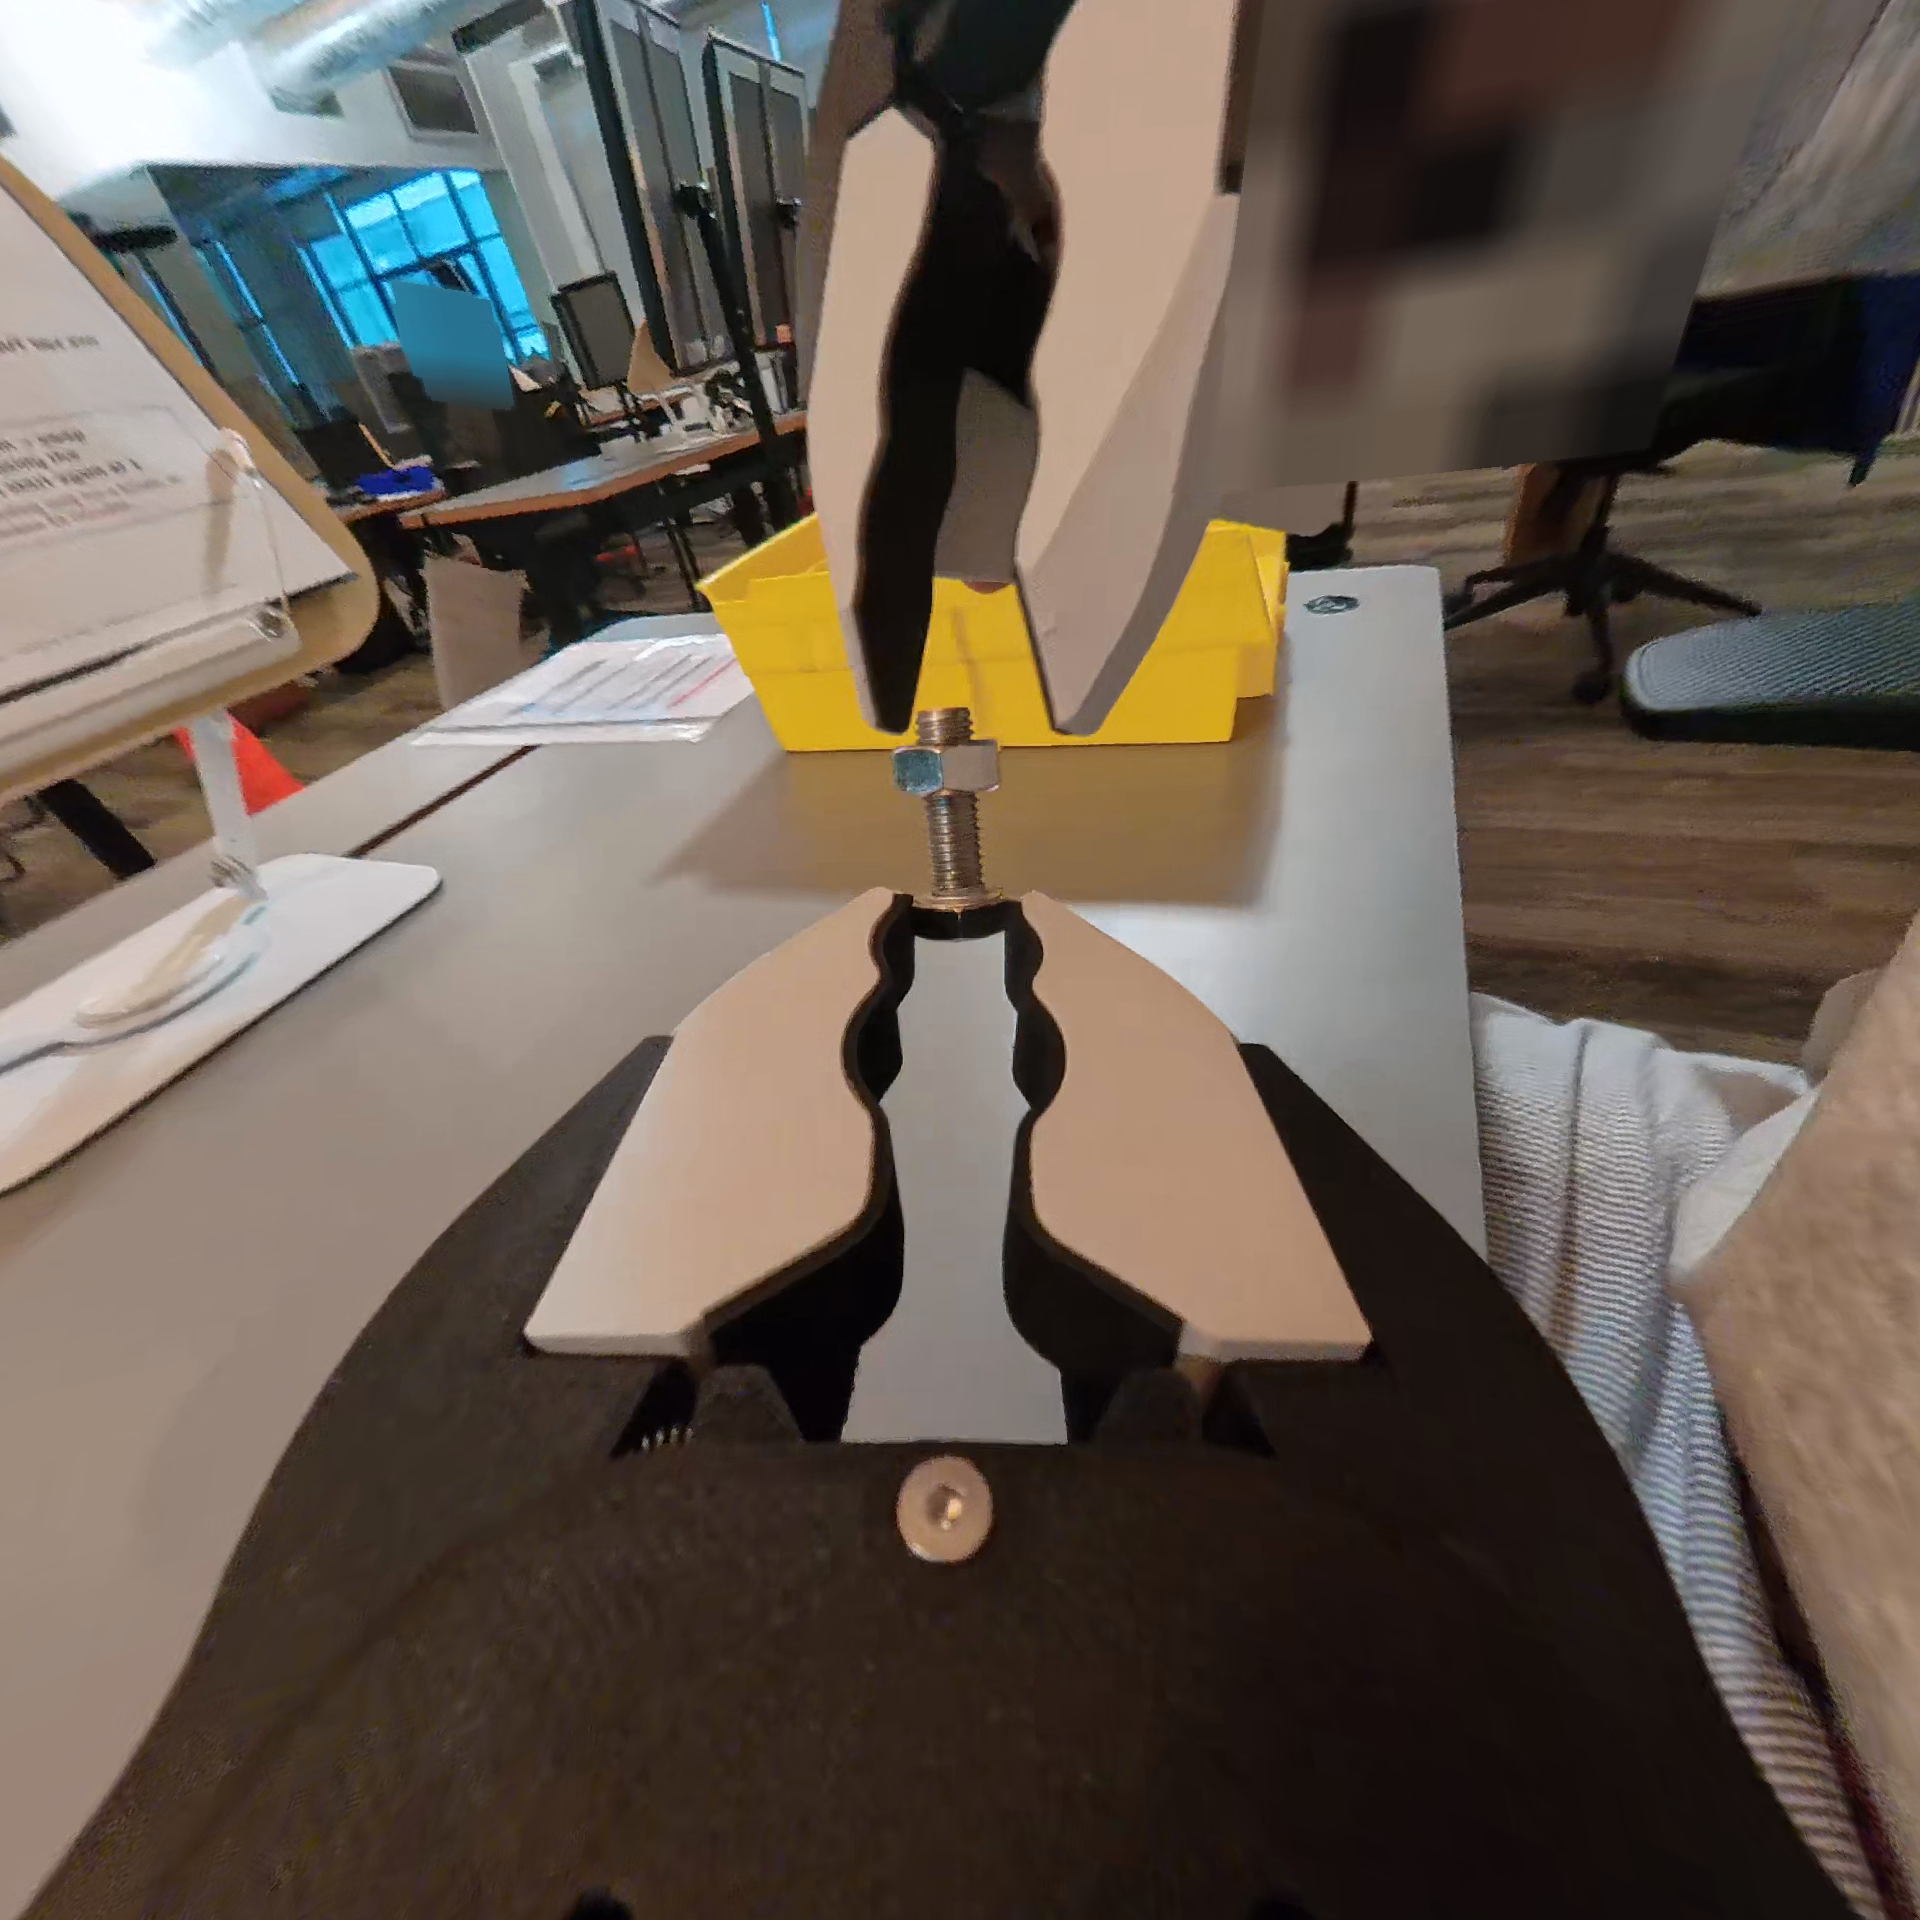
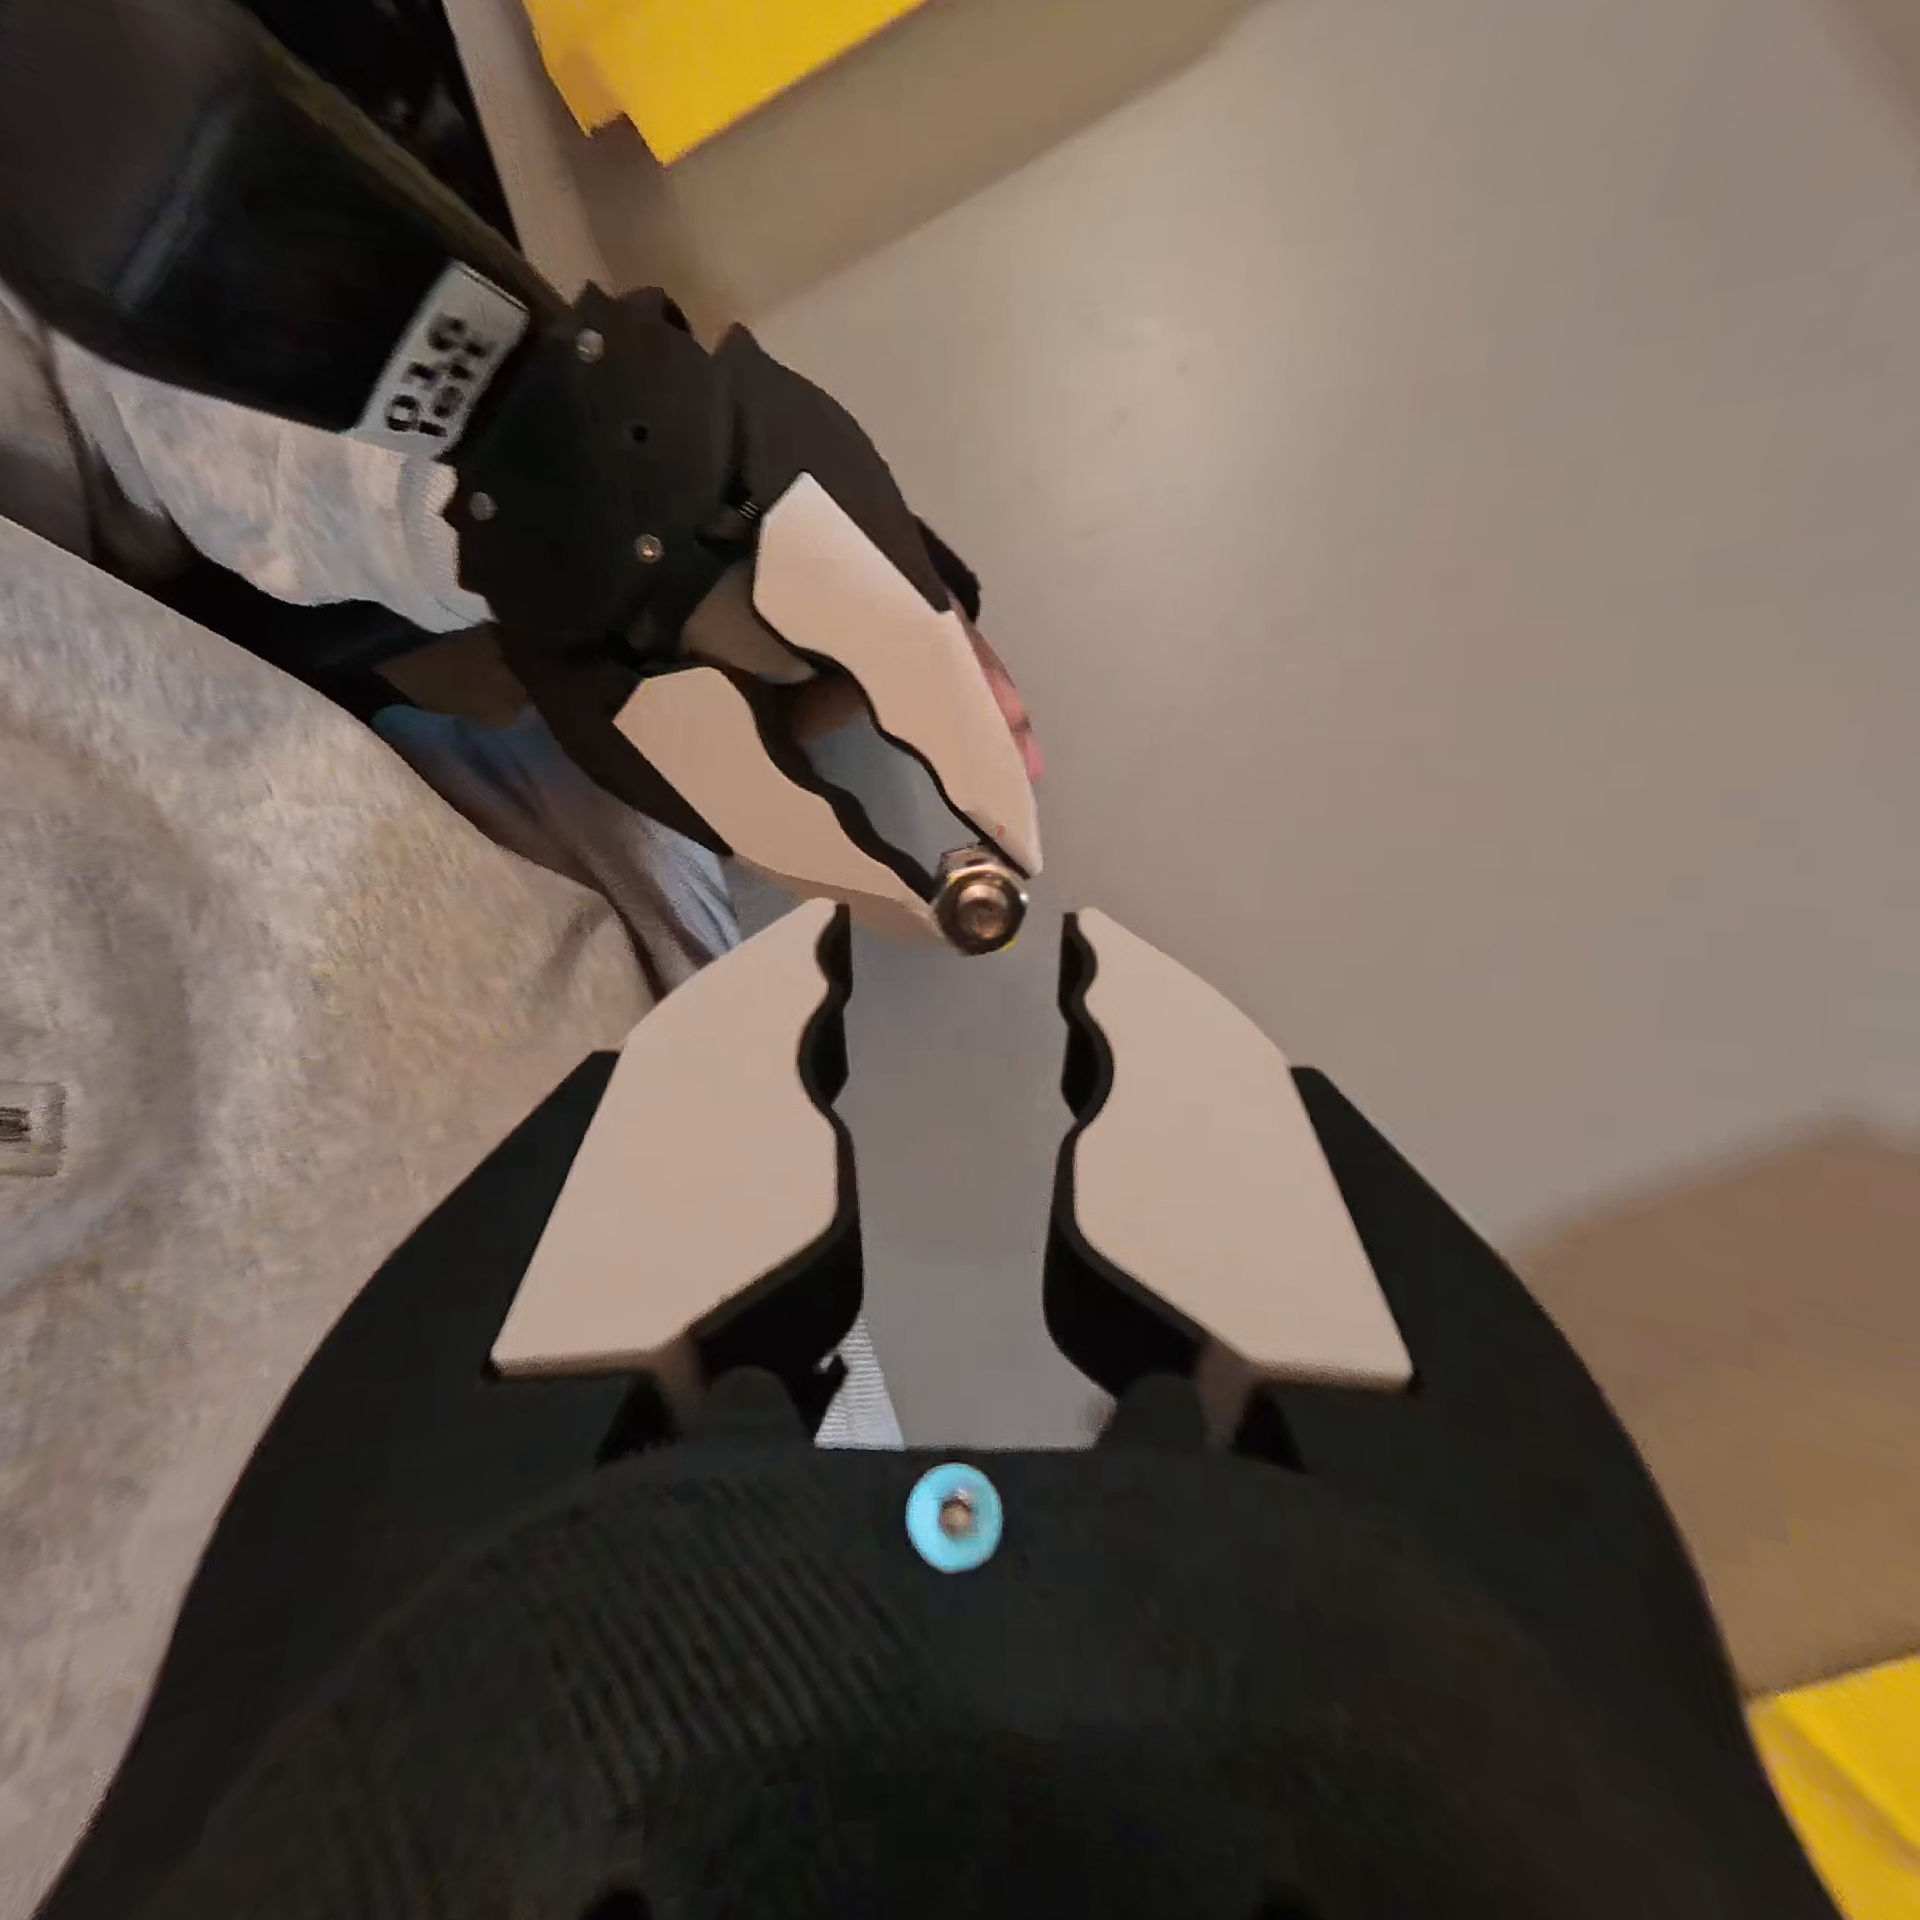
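Observation:
My left gripper [image 1: 951, 912] is shut on the head of a steel bolt [image 1: 951, 852] and holds it upright above the grey table [image 1: 416, 1039]. A hex nut [image 1: 945, 769] sits on the thread near the bolt's top end. My right gripper [image 1: 982, 722] comes down from above, open, with its fingertips on either side of the bolt's top just above the nut. In the right wrist view the right gripper [image 2: 961, 920] is open, and the bolt with its nut [image 2: 977, 909] shows end-on between the tips. The left gripper [image 2: 982, 873] reaches in from the upper left.
A yellow bin [image 1: 1143, 665] stands on the table behind the bolt, with papers [image 1: 623, 686] to its left. A document stand [image 1: 156, 520] on a white base [image 1: 208, 966] is at the left. A person's grey clothing [image 2: 208, 935] is close by. Another yellow edge [image 2: 1849, 1787] shows at the lower right. Both grippers' tips are close together, under 4 cm apart.

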Available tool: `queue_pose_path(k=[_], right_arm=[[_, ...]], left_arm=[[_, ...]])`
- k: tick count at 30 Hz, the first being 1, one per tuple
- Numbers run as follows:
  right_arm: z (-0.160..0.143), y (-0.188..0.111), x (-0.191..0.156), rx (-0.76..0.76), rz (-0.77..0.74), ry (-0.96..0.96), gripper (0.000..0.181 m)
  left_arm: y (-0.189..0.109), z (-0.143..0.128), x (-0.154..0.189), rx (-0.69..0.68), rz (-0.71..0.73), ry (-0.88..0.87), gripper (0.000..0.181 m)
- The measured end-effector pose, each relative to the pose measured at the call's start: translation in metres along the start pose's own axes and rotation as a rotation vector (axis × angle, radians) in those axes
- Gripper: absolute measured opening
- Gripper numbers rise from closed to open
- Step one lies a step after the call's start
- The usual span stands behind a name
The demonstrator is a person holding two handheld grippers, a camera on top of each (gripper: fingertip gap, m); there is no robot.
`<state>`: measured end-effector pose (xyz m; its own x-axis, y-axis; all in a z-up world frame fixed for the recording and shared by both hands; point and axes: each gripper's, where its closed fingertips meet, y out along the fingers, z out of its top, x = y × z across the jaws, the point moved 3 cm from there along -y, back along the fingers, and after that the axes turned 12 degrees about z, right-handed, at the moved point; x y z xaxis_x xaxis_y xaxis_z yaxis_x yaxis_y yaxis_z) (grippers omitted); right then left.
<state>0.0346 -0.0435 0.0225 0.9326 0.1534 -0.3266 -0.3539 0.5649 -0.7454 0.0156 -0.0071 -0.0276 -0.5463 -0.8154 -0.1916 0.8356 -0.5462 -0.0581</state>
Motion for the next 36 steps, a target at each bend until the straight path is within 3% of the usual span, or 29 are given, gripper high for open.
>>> queue_pose_path(k=[5, 10, 16, 21, 28, 36], right_arm=[[0.001, 0.003, -0.004, -0.105, -0.03, -0.015, 0.02], [0.004, 0.003, -0.008, -0.154, -0.035, -0.044, 0.018], [0.006, -0.001, -0.02, -0.256, 0.014, -0.3, 0.018], [0.0, -0.004, -0.04, -0.284, 0.131, -0.611, 0.018], [-0.002, -0.003, -0.047, -0.218, 0.15, -0.519, 0.022], [0.004, -0.001, -0.038, -0.257, -0.035, -0.559, 0.028]], left_arm=[[-0.004, 0.007, 0.003, 0.02, 0.025, 0.066, 0.018], [-0.006, 0.01, 0.004, 0.034, 0.002, 0.032, 0.018], [-0.011, 0.017, 0.01, 0.067, -0.14, -0.117, 0.018], [-0.021, 0.024, 0.027, 0.13, -0.366, -0.217, 0.017], [-0.014, 0.014, 0.027, 0.074, -0.312, -0.183, 0.017], [-0.013, 0.013, 0.023, 0.075, -0.289, -0.188, 0.018]])
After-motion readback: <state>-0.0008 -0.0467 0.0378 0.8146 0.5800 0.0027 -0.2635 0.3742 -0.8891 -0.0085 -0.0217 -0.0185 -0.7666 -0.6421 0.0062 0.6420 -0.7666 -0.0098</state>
